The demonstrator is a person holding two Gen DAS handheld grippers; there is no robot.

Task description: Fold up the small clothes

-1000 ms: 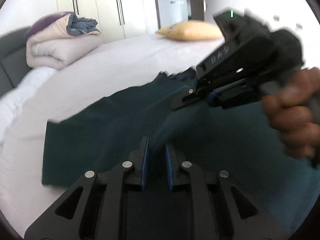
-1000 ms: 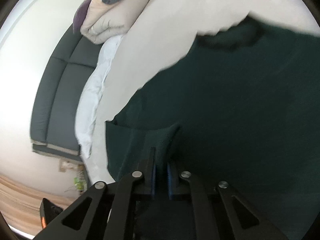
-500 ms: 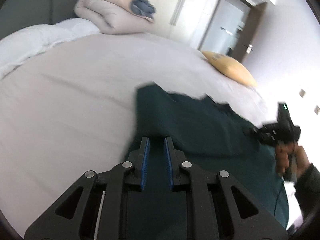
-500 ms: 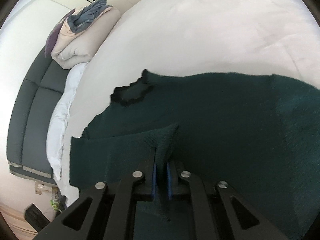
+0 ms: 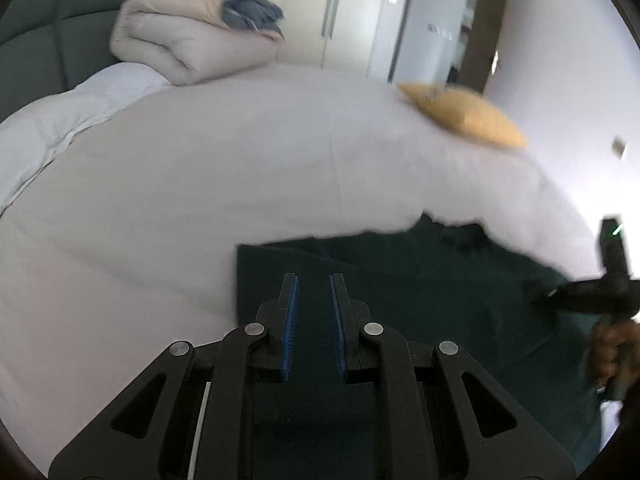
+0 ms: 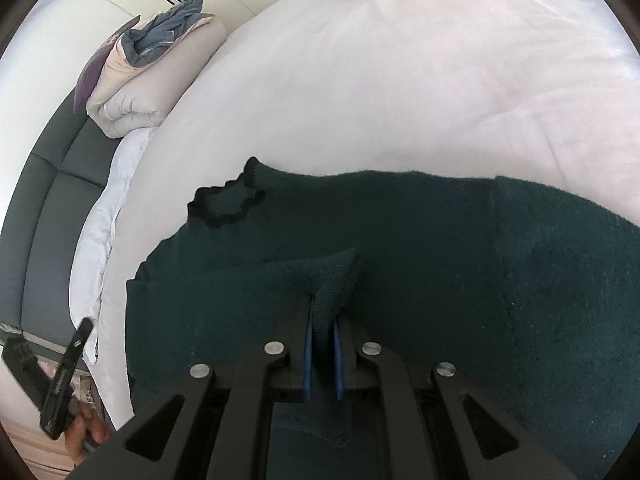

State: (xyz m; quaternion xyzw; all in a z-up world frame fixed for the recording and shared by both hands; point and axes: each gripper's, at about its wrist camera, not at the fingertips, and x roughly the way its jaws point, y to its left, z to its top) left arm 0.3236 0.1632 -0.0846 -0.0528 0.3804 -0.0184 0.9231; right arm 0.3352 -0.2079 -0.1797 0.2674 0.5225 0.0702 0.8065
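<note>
Pale sheet covers your one bed [image 6: 400, 80], and one dark green sweater [image 6: 440, 240] lies flat on it. Your right gripper [image 6: 322, 320] pinches a raised fold of that sweater. Your left gripper [image 5: 313, 304] hangs above its edge, jaws narrow, holding nothing.

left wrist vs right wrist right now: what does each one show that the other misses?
Left wrist only: a door behind the bed, and the left hand-held gripper with nothing visibly pinched between its blue pads.

Right wrist only: the right hand-held gripper shut on a raised fold of the sweater, and the scalloped collar in sharp view.

Both: the sweater on the bed, the folded duvet, the yellow pillow and the dark headboard.
</note>
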